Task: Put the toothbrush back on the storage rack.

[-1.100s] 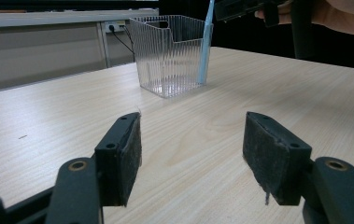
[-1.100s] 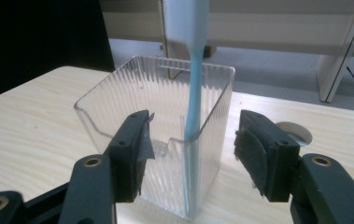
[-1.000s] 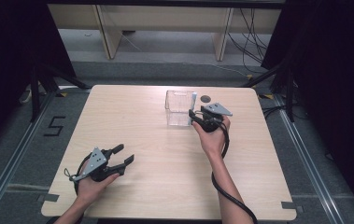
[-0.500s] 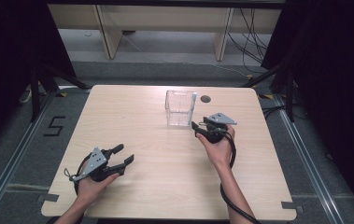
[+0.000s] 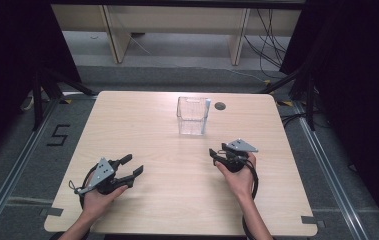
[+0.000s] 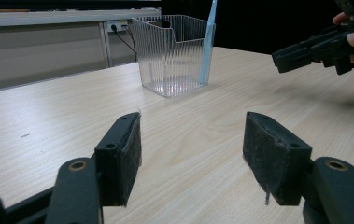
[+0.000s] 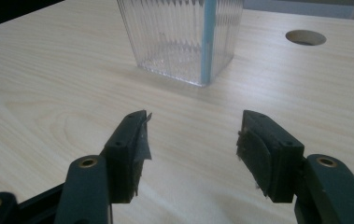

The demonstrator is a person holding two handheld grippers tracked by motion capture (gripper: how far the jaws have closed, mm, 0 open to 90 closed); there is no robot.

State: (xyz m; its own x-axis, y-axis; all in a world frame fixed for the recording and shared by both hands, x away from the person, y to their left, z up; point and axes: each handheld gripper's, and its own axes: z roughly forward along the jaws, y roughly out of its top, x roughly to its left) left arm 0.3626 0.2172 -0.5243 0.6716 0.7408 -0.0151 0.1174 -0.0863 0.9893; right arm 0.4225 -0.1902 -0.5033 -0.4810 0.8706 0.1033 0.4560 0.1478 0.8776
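— Where's the action?
— Quiet moment: the clear ribbed container (image 5: 193, 116) stands upright at the far middle of the table (image 5: 167, 210), a light-blue stick (image 6: 208, 44) leaning in its corner.
— And the right gripper (image 5: 216, 154)?
— Near the container but apart from it, jaws spread, nothing between them (bare wood in its own view).
— The left gripper (image 5: 133, 166)?
— At the near left, well apart, jaws wide and empty too.
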